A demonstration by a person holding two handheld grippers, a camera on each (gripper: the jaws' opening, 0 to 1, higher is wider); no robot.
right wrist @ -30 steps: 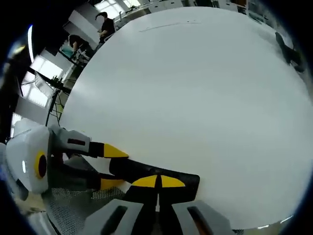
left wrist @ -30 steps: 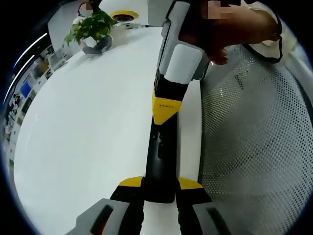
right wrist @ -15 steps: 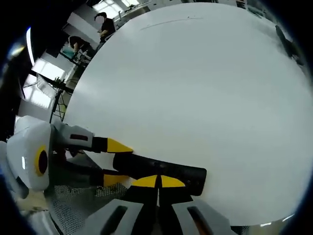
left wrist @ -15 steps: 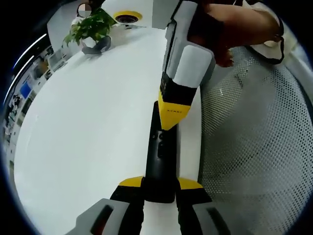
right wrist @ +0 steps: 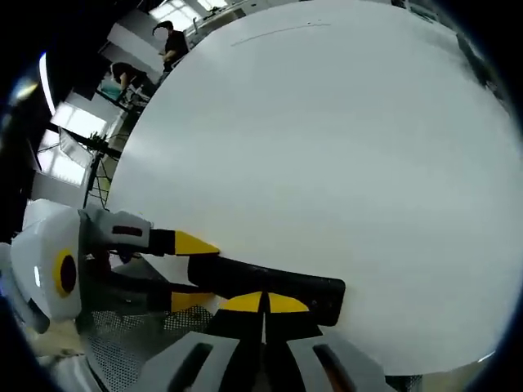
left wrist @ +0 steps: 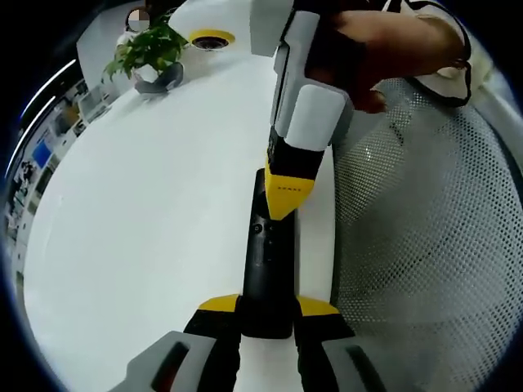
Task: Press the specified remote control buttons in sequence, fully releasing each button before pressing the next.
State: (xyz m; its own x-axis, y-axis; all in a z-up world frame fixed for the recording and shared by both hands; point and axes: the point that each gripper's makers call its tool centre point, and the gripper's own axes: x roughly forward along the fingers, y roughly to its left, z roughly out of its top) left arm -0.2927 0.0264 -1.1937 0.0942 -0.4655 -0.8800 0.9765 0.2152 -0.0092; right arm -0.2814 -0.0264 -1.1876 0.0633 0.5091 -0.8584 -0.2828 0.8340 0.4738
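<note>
Black slim plastic remote control point(left wrist: 267, 269), lying flat near the edge of the round white table point(left wrist: 139, 212), long axis running away from the left gripper's camera. Near end sitting clamped between the yellow-tipped jaws of the left gripper point(left wrist: 267, 309), jaws closing narrowly on both sides of the casing. Right gripper point(left wrist: 284, 206), white and grey body with yellow tips, coming down from above in the left gripper view, jaws pressed together to a single point and touching the remote's upper face near its small buttons. Person's hand point(left wrist: 384, 45) gripping that tool's handle. Same remote point(right wrist: 265, 284) showing in the right gripper view, lying crosswise, with the right gripper point(right wrist: 263, 304) resting its joined yellow tips on it and the left gripper point(right wrist: 181, 269) holding one end. White perforated mesh chair back point(left wrist: 425, 245) standing just beside the table. Green potted plant point(left wrist: 151, 53) and yellow ring-shaped object point(left wrist: 211, 37) sitting well apart at the far side.
</note>
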